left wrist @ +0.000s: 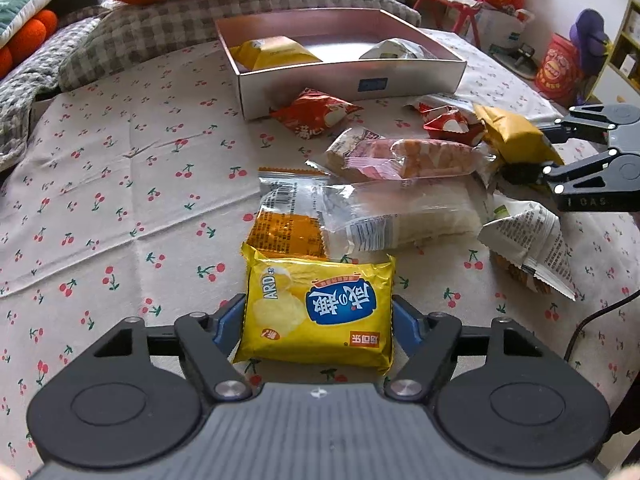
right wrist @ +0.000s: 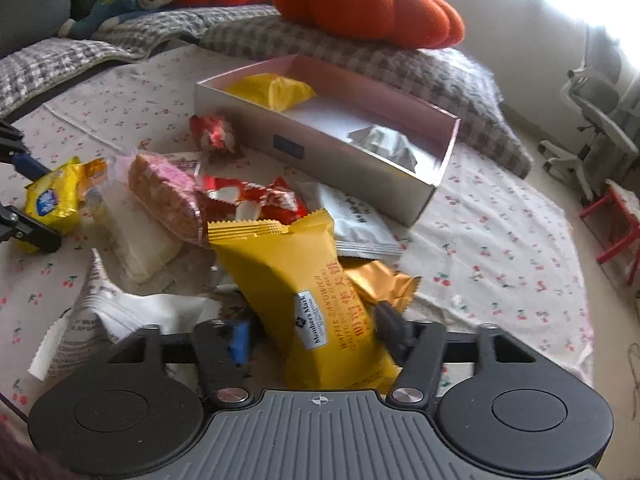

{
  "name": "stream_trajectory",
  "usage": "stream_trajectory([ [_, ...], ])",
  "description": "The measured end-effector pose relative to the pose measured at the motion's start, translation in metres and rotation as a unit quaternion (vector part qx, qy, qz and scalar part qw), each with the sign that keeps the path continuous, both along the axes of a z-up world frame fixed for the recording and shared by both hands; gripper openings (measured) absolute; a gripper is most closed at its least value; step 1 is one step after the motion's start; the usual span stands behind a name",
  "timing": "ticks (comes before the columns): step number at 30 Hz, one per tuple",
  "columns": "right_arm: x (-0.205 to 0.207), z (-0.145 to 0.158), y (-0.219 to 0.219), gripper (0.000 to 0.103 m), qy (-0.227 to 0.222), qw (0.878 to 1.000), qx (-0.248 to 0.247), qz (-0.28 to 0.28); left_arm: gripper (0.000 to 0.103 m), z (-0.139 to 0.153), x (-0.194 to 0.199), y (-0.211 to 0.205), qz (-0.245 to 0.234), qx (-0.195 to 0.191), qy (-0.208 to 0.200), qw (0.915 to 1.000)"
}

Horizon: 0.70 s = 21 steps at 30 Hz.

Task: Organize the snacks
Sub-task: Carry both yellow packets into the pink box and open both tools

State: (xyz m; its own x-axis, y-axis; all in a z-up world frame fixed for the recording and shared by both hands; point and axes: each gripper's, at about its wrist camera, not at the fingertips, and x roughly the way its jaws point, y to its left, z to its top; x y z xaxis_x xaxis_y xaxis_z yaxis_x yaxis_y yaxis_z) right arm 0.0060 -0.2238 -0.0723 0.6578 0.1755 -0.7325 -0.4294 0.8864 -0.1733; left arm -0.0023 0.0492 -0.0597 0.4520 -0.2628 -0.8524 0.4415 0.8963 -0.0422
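My left gripper point(left wrist: 319, 320) is shut on a yellow chip packet point(left wrist: 318, 312) with a blue label, low over the cherry-print cloth; the packet also shows in the right wrist view point(right wrist: 50, 200). My right gripper point(right wrist: 316, 334) is shut on a yellow waffle sandwich packet point(right wrist: 296, 292), tilted above the snack pile; it also shows in the left wrist view point(left wrist: 516, 140). An open pink box point(left wrist: 352, 76) at the back holds a yellow packet point(left wrist: 272, 54) and a silver packet point(left wrist: 394, 50). It also shows in the right wrist view point(right wrist: 352, 160).
Loose snacks lie between the grippers: red packets point(left wrist: 316, 112), a pink cake packet point(left wrist: 404, 156), a clear bread packet point(left wrist: 372, 216), a white printed packet point(left wrist: 528, 240), a gold wrapper point(right wrist: 384, 280). Checked blankets and an orange pumpkin cushion point(right wrist: 368, 8) lie behind the box.
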Motion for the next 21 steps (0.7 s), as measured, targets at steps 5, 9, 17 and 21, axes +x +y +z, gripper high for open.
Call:
stream_trajectory([
  [5, 0.001, 0.006, -0.003, 0.046, 0.005, 1.000, 0.006, -0.009, 0.069, 0.004, 0.004, 0.002, 0.017, 0.000, 0.010, 0.9998],
  [9, -0.001, 0.019, -0.005, 0.043, 0.007, 1.000, 0.028, -0.009, 0.069, 0.017, 0.007, 0.007, 0.035, -0.015, 0.004, 0.9993],
  [17, 0.005, 0.041, -0.009, 0.043, 0.015, 0.997, 0.065, -0.035, 0.069, 0.041, 0.013, 0.013, 0.058, -0.036, -0.021, 0.9974],
  [21, 0.014, 0.050, -0.008, 0.042, 0.021, 0.996, 0.076, -0.045, 0.069, 0.050, 0.022, 0.010, 0.069, -0.044, -0.033, 0.9961],
])
